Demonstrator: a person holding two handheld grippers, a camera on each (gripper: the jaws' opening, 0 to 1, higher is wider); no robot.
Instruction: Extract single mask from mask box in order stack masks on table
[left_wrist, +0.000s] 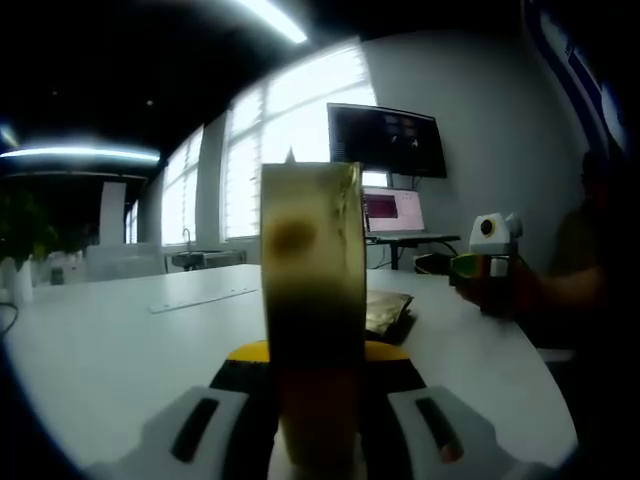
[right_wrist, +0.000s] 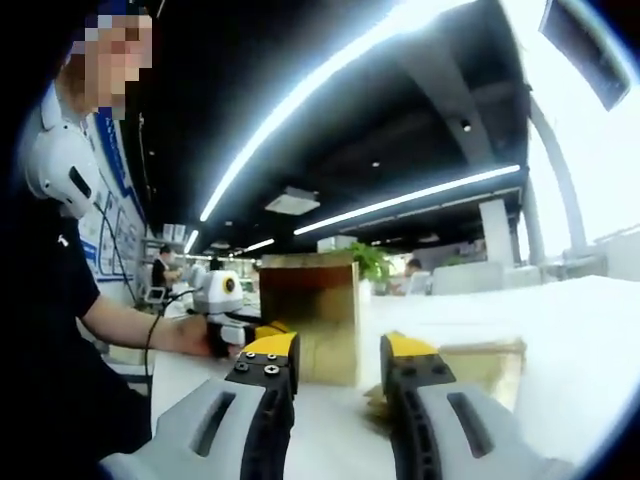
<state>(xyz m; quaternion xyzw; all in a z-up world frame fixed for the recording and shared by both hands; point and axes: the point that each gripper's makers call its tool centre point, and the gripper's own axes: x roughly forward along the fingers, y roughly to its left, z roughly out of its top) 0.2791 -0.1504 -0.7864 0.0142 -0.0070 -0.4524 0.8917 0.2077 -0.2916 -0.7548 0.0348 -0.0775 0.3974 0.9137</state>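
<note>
Left gripper (left_wrist: 318, 400) clamps the upright mask box (left_wrist: 312, 300) (white table (left_wrist: 110, 350) beneath).

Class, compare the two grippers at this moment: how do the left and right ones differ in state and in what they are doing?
The left gripper is shut on the upright mask box; the right gripper is open and holds nothing. The left's fingers sit against the box; the right's fingers stand apart, short of it. Both share yellow-tipped fingers and hang over the white table.

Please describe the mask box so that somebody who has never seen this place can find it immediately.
Start from the white table. The mask box stands upright on it, clamped between the jaws of the left hand-held gripper. It is a tall brown cardboard box, while the other thing near it, a crinkled shiny packet, lies flat behind.
</note>
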